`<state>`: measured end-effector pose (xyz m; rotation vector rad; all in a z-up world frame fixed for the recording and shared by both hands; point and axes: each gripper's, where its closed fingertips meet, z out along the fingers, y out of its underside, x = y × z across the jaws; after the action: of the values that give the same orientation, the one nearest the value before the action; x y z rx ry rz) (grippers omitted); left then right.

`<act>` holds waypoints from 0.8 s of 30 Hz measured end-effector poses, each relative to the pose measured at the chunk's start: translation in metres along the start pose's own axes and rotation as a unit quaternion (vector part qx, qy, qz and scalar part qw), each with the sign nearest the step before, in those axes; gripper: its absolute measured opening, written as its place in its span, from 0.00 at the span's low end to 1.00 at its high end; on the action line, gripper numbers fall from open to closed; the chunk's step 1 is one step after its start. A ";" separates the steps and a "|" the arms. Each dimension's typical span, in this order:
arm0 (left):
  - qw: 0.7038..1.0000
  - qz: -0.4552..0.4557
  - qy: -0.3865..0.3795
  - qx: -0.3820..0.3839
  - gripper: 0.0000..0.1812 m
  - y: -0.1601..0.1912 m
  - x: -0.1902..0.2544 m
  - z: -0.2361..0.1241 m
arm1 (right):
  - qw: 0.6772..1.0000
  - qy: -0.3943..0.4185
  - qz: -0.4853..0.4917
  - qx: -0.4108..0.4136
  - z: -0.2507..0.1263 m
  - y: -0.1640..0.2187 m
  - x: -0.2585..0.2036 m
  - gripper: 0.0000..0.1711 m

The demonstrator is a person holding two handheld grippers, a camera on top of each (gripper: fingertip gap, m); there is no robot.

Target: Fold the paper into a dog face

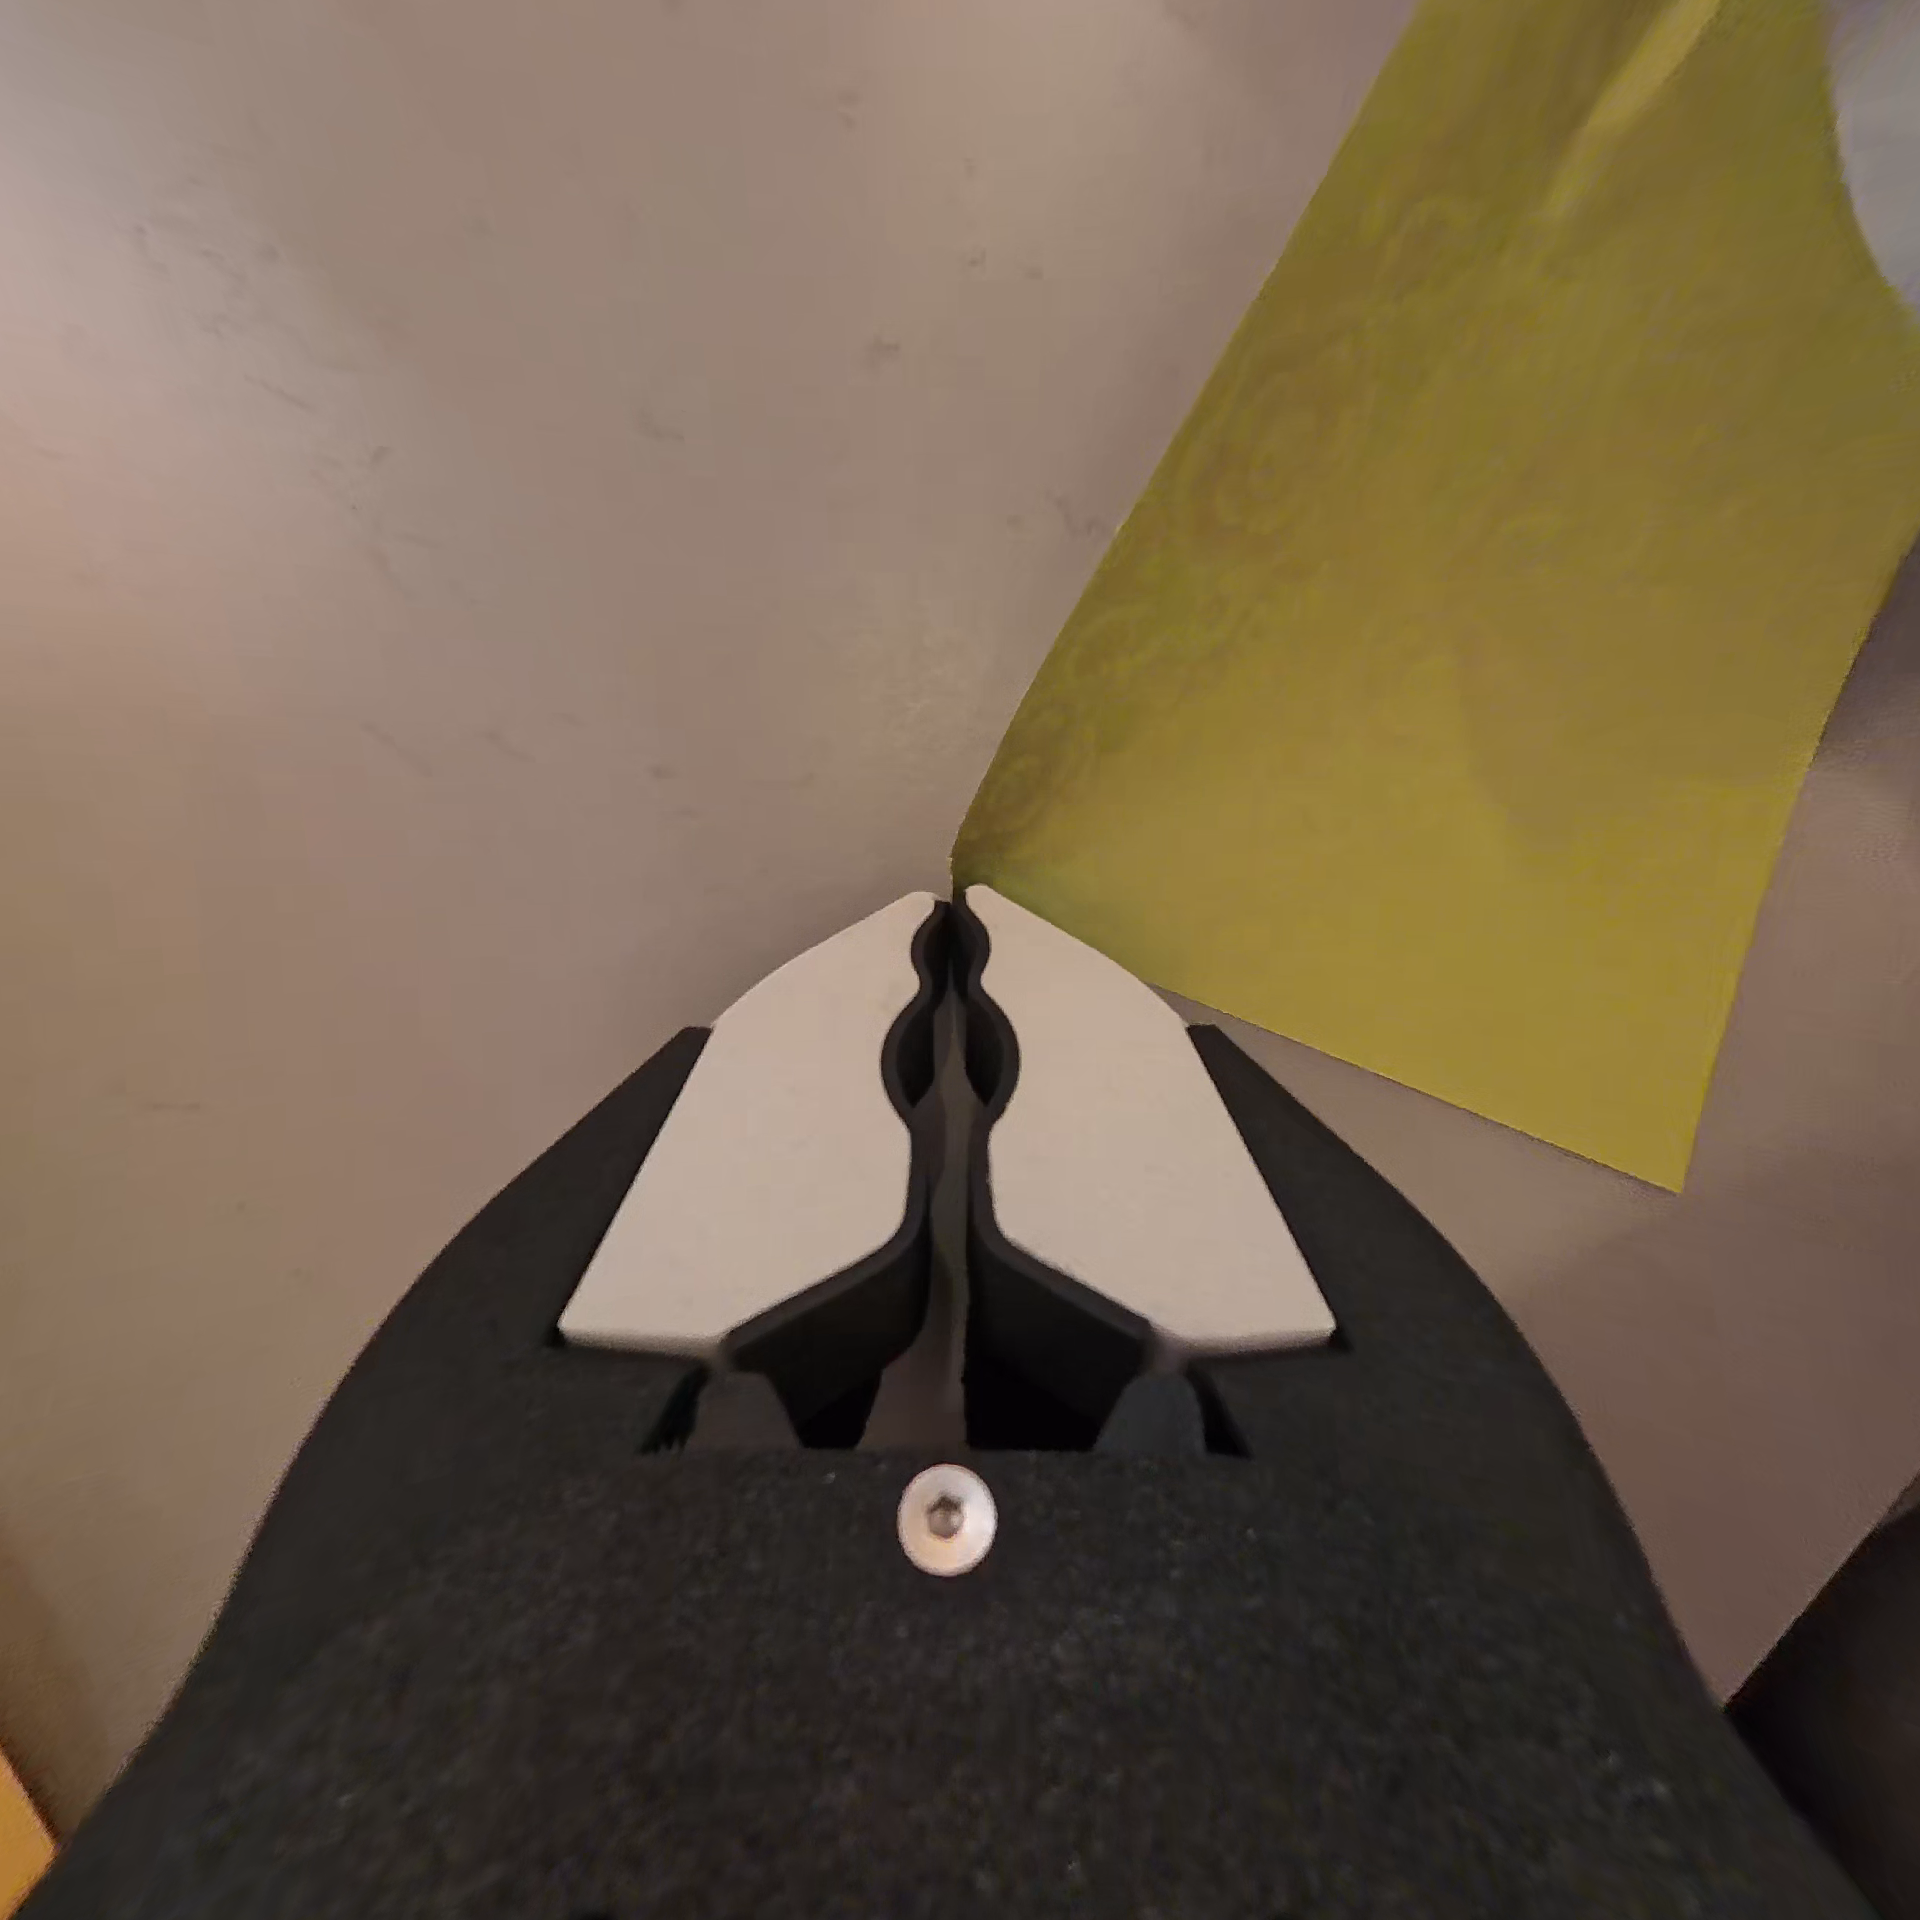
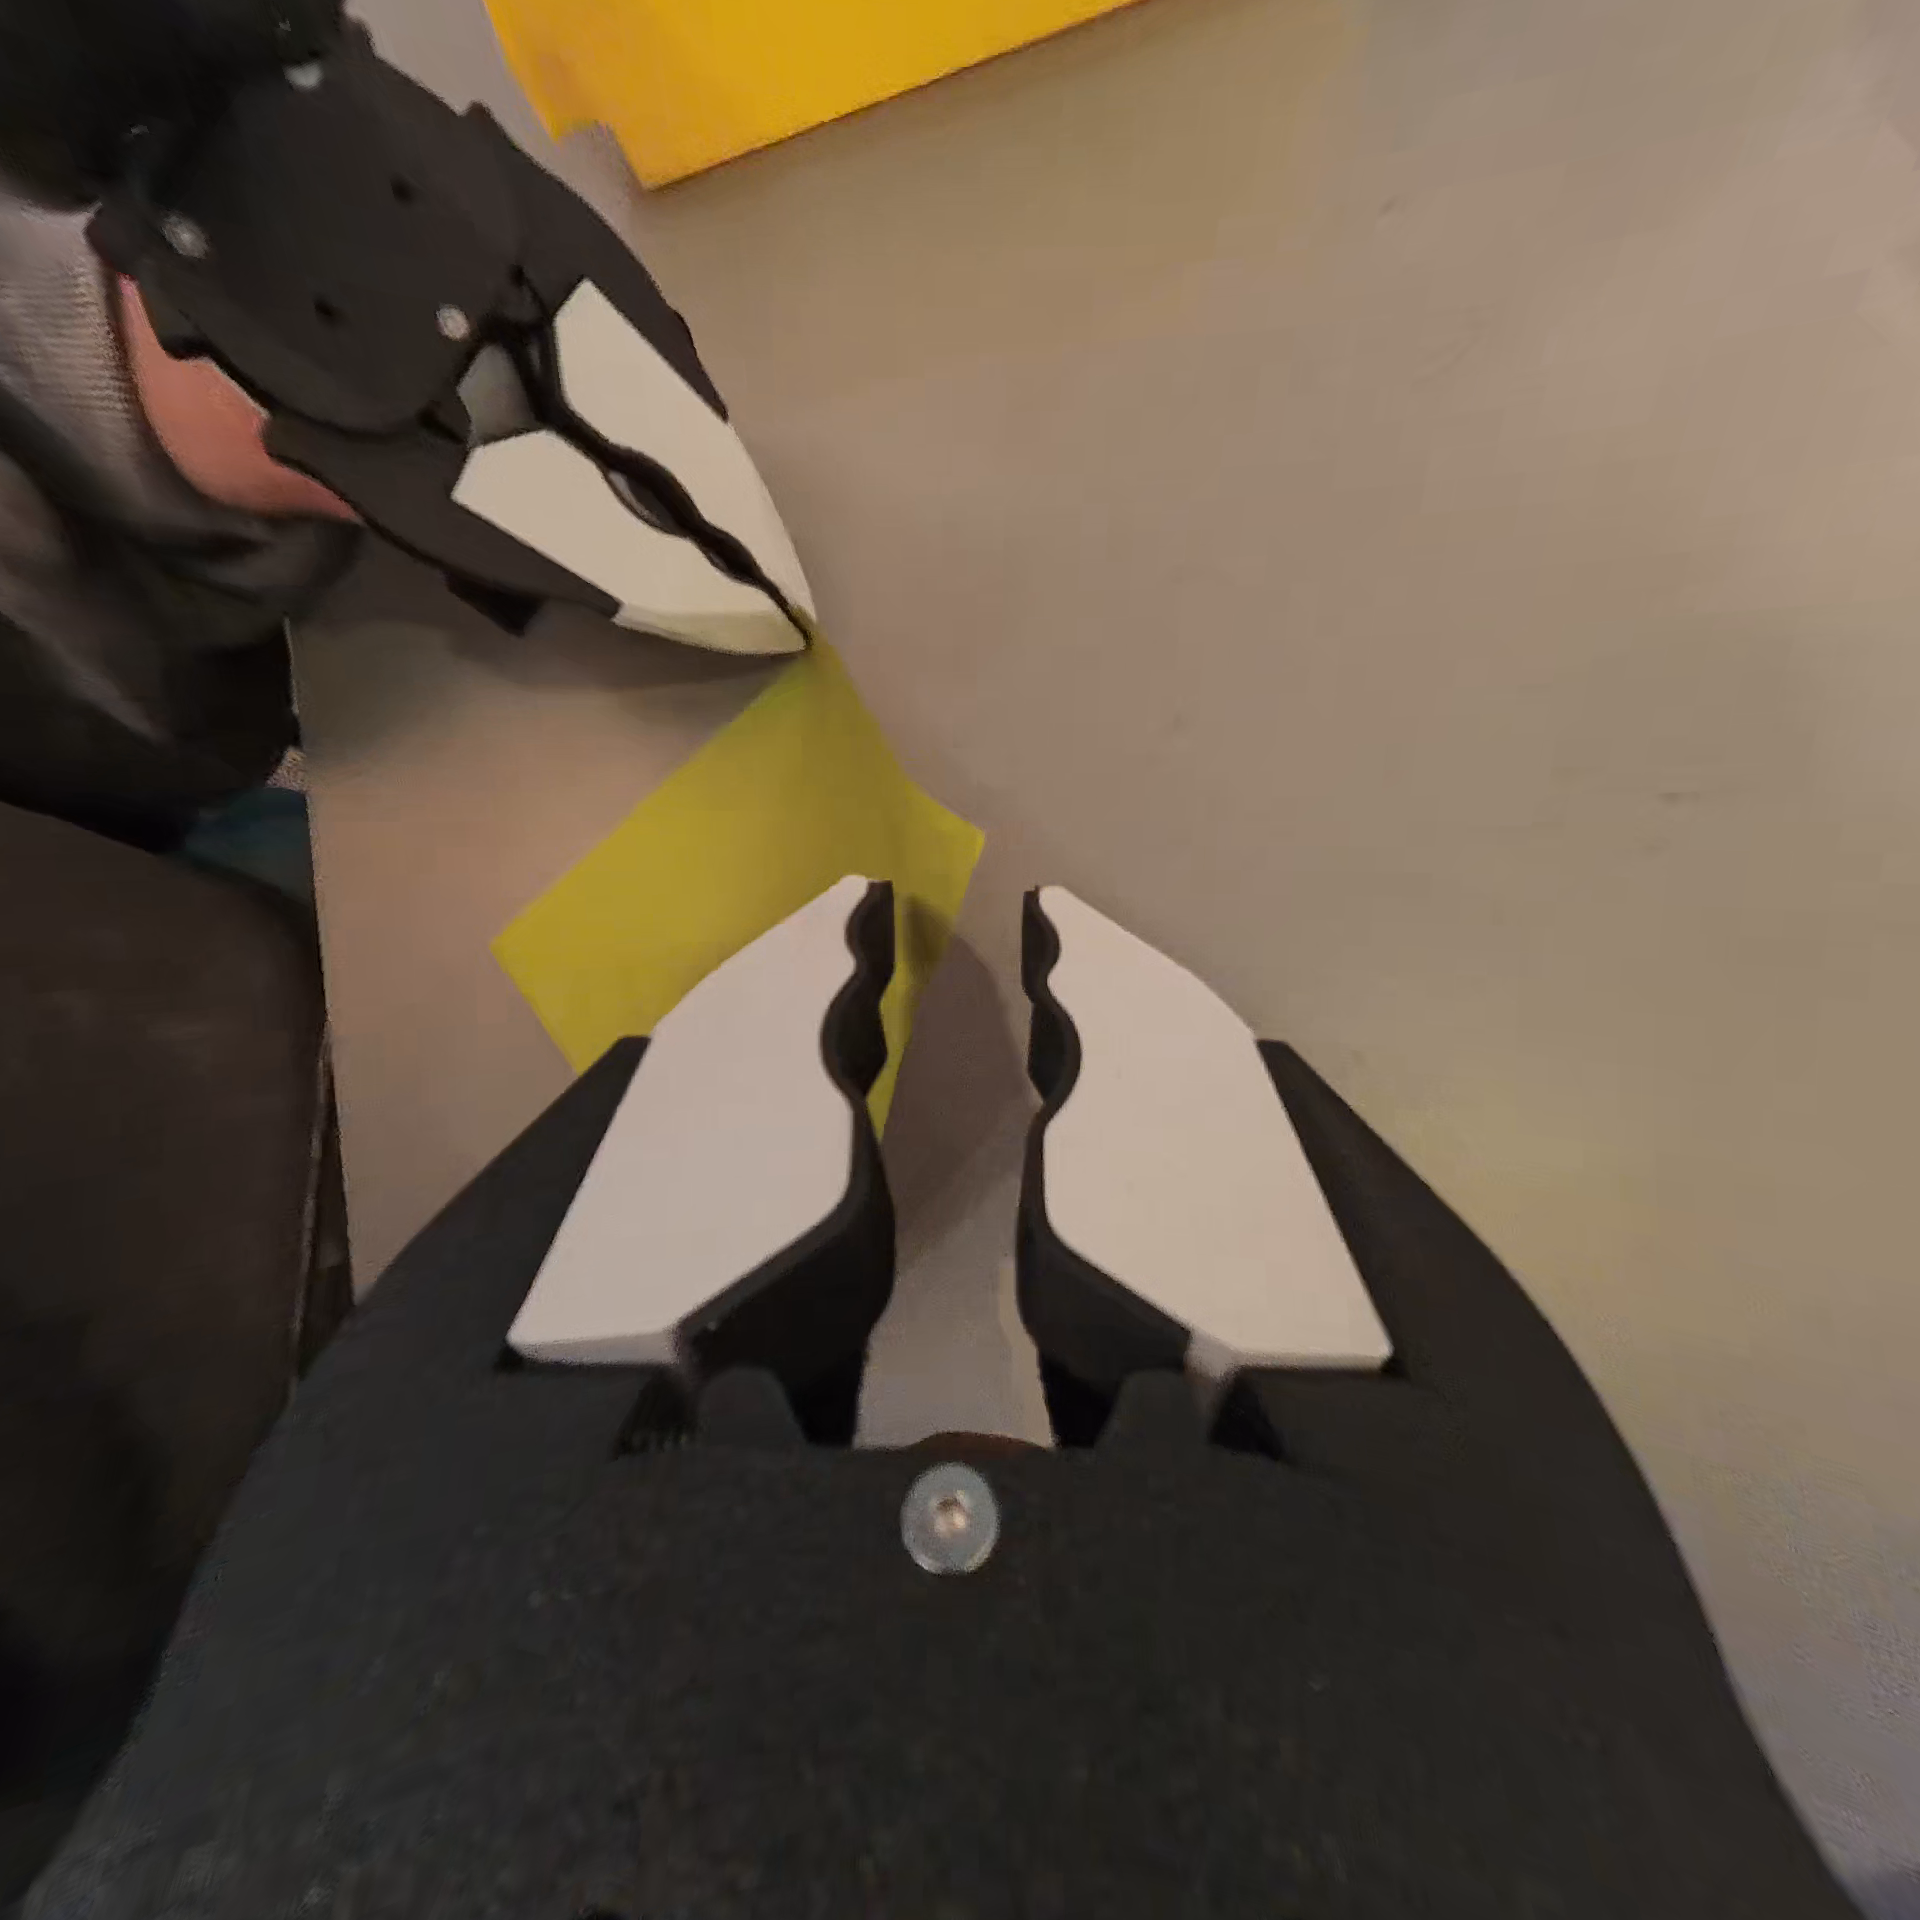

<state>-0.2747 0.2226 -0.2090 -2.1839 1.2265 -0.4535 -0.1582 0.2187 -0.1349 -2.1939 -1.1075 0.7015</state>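
The left gripper [image 1: 954,902] pinches 1 corner of the green paper [image 1: 1455,675] lifted off the table [image 1: 468,468], the right gripper [image 2: 958,902] gapes empty beside it, so folding has barely begun

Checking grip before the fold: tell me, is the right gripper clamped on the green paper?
No, the right gripper stands open above the green paper, pinching nothing.
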 end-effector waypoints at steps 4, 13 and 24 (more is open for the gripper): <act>1.000 -0.014 -0.002 0.001 0.00 0.000 -0.002 0.001 | 0.999 -0.035 0.004 0.017 0.005 -0.007 -0.002 0.00; 0.993 -0.115 -0.027 0.008 0.00 -0.001 -0.020 -0.003 | 0.944 0.100 -0.312 -0.042 0.023 -0.013 -0.034 0.00; 0.992 -0.107 -0.059 0.003 0.00 0.004 -0.023 -0.003 | 0.909 0.024 -0.403 -0.101 0.073 0.046 -0.085 0.00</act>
<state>-0.2909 0.2402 -0.2097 -2.3138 0.9317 -0.4071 -0.2274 0.1442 -0.2013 -1.6368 -1.9367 0.1611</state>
